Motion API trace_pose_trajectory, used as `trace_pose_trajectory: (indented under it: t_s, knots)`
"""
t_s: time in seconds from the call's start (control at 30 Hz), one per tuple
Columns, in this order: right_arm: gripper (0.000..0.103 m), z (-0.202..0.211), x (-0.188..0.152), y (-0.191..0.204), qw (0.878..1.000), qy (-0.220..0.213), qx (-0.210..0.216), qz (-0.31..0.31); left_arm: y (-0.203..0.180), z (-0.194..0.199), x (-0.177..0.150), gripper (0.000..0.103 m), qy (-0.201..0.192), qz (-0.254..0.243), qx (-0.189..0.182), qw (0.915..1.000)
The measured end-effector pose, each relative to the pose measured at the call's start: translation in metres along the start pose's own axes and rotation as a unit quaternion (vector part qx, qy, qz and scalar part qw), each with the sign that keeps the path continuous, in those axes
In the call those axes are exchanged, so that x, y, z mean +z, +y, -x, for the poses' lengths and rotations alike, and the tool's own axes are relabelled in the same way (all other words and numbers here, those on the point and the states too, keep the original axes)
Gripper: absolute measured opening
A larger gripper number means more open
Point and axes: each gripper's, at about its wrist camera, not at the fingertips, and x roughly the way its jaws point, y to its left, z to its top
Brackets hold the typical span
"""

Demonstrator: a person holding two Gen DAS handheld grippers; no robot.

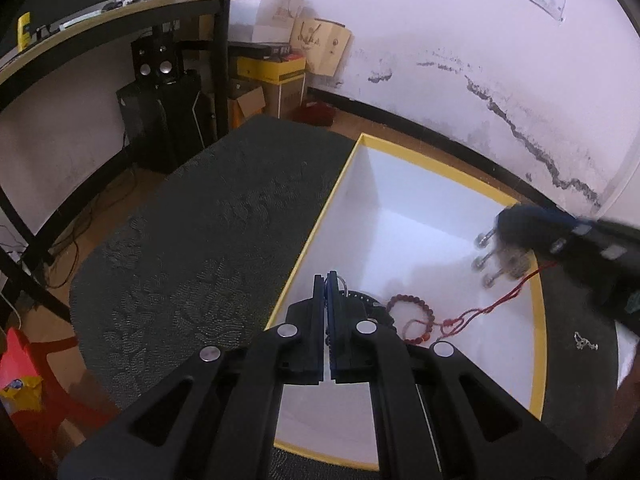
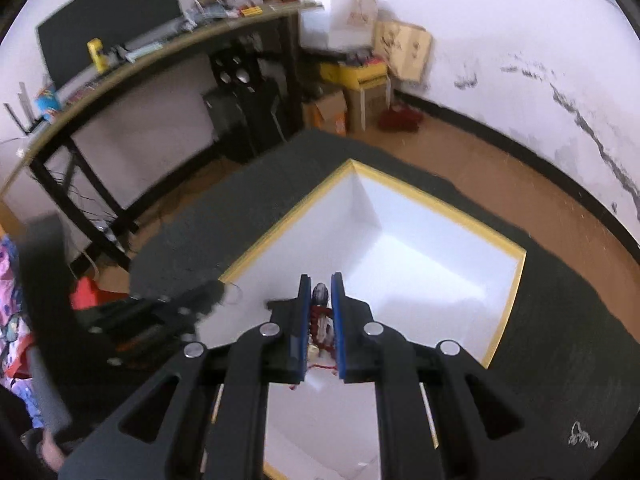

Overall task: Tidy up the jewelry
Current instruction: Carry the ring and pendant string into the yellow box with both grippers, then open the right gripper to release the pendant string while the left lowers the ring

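In the left wrist view, the left gripper [image 1: 326,280] reached up from the bottom centre, its jaws pressed together with a thin silver ring [image 1: 343,283] caught at their tips. Below it sat the white box [image 1: 536,320] with a yellow rim, filling the centre and lower right of the frame on the dark cloth-covered bench [image 1: 192,264]. A bracelet of reddish-brown beads [image 1: 412,318] lay on the box floor just right of the jaws, beside a dark beaded loop partly hidden by the gripper. The right gripper [image 1: 506,248] came in blurred from the right edge over the box, a red cord [image 1: 492,308] trailing from it down to the box floor. A small silver chain [image 1: 585,342] lay on the bench outside the box at the right.

In the right wrist view, the right gripper [image 2: 320,284] held its jaws nearly closed, pinching a red-corded piece [image 2: 320,320] above the box [image 2: 516,280]. The silver chain [image 2: 582,438] lay at lower right.
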Motion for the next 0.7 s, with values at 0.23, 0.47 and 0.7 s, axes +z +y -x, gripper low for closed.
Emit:
trace_pose_trajectory:
  t_s: [0.23, 0.47, 0.7]
  knots:
    - [0.011, -0.051, -0.023, -0.025, 0.997, 0.056, -0.042, -0.019, -0.005, -0.016, -0.001, 0.002, 0.019, -0.005, 0.001, 0.9998]
    - [0.011, -0.076, -0.037, -0.042, 0.994, 0.081, -0.061, -0.033, -0.010, -0.026, -0.002, 0.001, 0.031, -0.014, 0.004, 0.9994]
    - [0.011, -0.089, -0.041, -0.050, 0.992, 0.091, -0.072, -0.044, -0.015, -0.028, -0.002, 0.001, 0.033, -0.021, 0.005, 0.9992]
